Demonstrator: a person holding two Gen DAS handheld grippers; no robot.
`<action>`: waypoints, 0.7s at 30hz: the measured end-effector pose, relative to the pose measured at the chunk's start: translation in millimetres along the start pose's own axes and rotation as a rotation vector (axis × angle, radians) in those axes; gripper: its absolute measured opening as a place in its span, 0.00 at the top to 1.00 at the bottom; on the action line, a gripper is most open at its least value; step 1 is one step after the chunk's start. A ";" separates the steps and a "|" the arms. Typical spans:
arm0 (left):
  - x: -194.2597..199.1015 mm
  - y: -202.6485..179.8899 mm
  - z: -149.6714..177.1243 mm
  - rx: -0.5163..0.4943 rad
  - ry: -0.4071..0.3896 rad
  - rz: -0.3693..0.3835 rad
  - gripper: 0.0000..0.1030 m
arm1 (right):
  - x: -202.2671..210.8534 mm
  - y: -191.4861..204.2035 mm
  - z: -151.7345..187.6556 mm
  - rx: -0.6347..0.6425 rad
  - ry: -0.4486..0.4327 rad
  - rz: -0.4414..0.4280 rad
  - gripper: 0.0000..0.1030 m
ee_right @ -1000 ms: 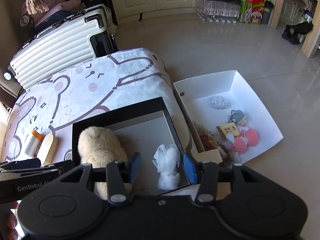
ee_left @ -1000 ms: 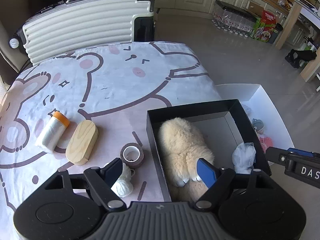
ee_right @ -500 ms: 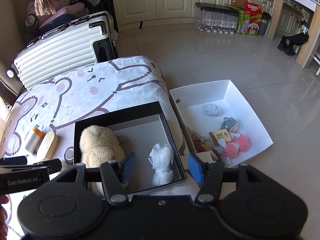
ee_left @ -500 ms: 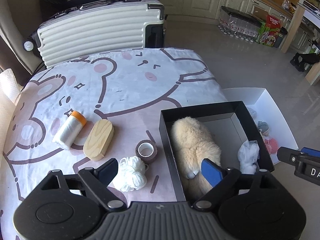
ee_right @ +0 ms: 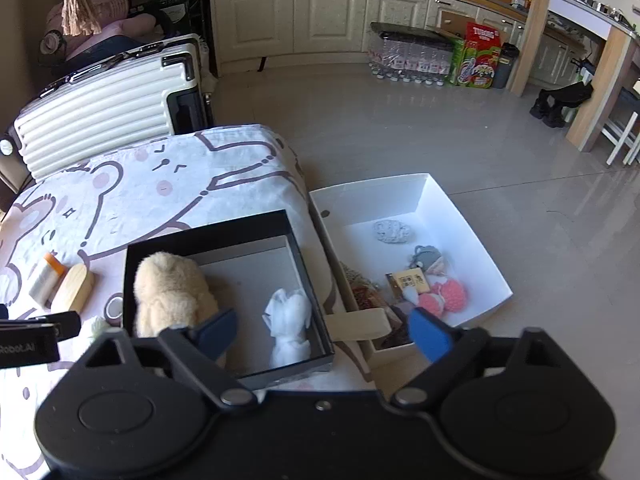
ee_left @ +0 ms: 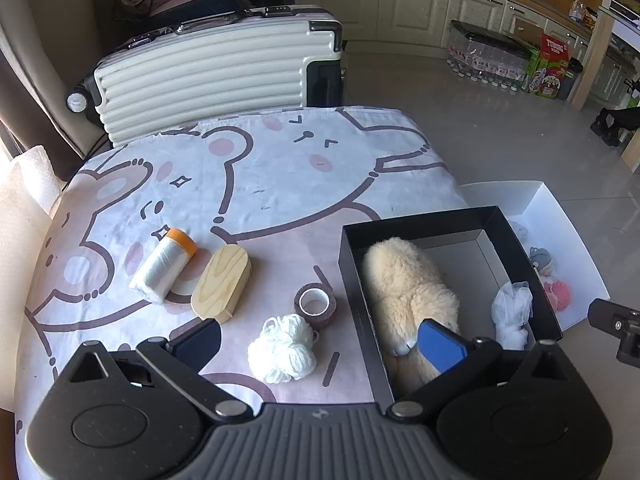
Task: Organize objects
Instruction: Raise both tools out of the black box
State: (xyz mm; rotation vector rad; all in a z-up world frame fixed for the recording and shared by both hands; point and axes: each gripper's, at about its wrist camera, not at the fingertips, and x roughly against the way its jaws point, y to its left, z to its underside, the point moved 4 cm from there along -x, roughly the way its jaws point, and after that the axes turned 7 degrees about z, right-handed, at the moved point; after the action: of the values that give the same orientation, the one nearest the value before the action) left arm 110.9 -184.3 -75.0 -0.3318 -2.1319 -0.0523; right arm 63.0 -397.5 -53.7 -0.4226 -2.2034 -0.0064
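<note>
The cream plush toy (ee_left: 408, 284) and the white crumpled bundle (ee_right: 290, 324) now lie loose inside the black box (ee_left: 516, 248) on the bedsheet, and both tongs have just swung wide. The left gripper (ee_left: 320, 340) and right gripper (ee_right: 324, 330) hold nothing; over the last second each has backed up and away. That reads as two drops done. Out on the sheet wait the yarn ball (ee_left: 282, 350), tape roll (ee_left: 316, 306), wooden block (ee_left: 220, 284) and film roll (ee_left: 162, 268).

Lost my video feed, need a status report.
Left gripper and right gripper open, jaws just widened, nothing held. Plush toy, white cloth in black box. Yarn, tape still on table.
</note>
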 end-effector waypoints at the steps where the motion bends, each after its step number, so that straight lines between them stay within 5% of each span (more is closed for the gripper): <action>1: 0.2 -0.1 0.1 -0.003 -0.002 -0.002 0.00 | -0.6 -1.7 1.4 0.002 -0.004 0.011 0.01; 21: -6.6 8.8 -2.4 -0.006 -0.020 -0.010 0.00 | -7.7 -2.5 0.5 -0.001 -0.018 0.027 0.00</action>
State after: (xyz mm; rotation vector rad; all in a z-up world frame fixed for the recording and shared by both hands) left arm 118.5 -177.7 -79.9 -0.3261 -2.1533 -0.0620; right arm 66.2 -402.1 -59.6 -0.4550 -2.2155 0.0109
